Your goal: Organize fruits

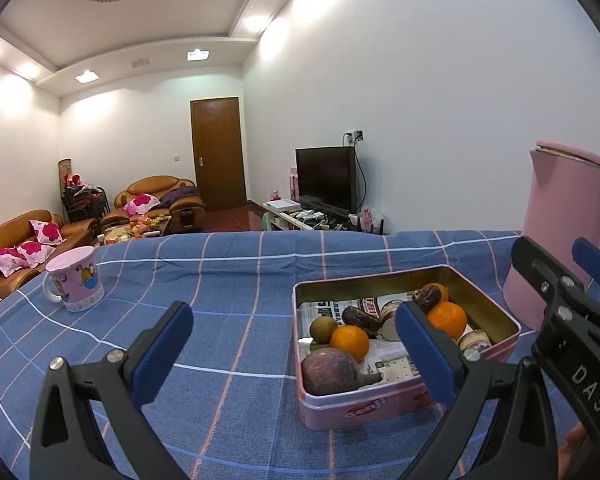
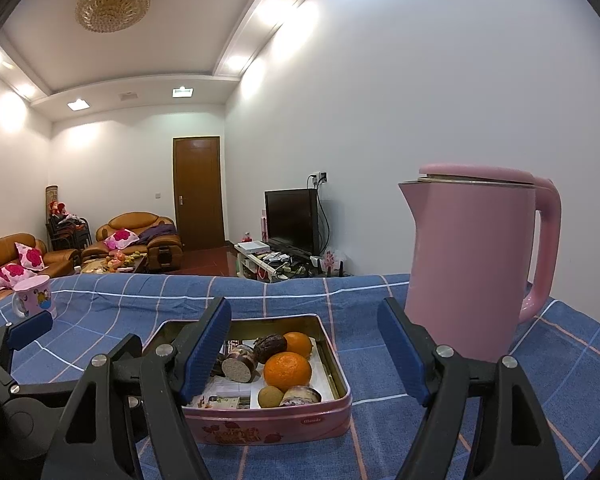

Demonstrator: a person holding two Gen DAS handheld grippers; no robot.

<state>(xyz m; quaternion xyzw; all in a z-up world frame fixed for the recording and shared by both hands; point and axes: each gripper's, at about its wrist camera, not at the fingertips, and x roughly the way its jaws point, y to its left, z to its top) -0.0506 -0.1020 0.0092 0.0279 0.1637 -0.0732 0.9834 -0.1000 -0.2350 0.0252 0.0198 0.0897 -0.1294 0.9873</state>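
A pink tin box [image 1: 380, 408] [image 2: 268, 424] lined with newspaper stands on the blue checked cloth. Inside lie oranges [image 1: 350, 342] [image 2: 287, 370], a large purple-brown fruit [image 1: 329, 371], a small green-brown fruit [image 1: 323, 327] [image 2: 270, 396], dark wrinkled fruits [image 1: 427, 297] [image 2: 269, 347] and cut purple-skinned chunks [image 1: 475, 340] [image 2: 241, 364]. My left gripper [image 1: 294, 354] is open and empty just in front of the box's left side. My right gripper [image 2: 306, 354] is open and empty over the box's near right part; it also shows at the right of the left wrist view [image 1: 572, 272].
A pink electric kettle [image 2: 472, 264] [image 1: 564, 236] stands right of the box near the table's far edge. A pink cartoon mug [image 1: 76, 278] [image 2: 34, 296] sits at the far left. Blue cloth [image 1: 228, 280] lies bare between mug and box. Sofas, a door and a TV are behind.
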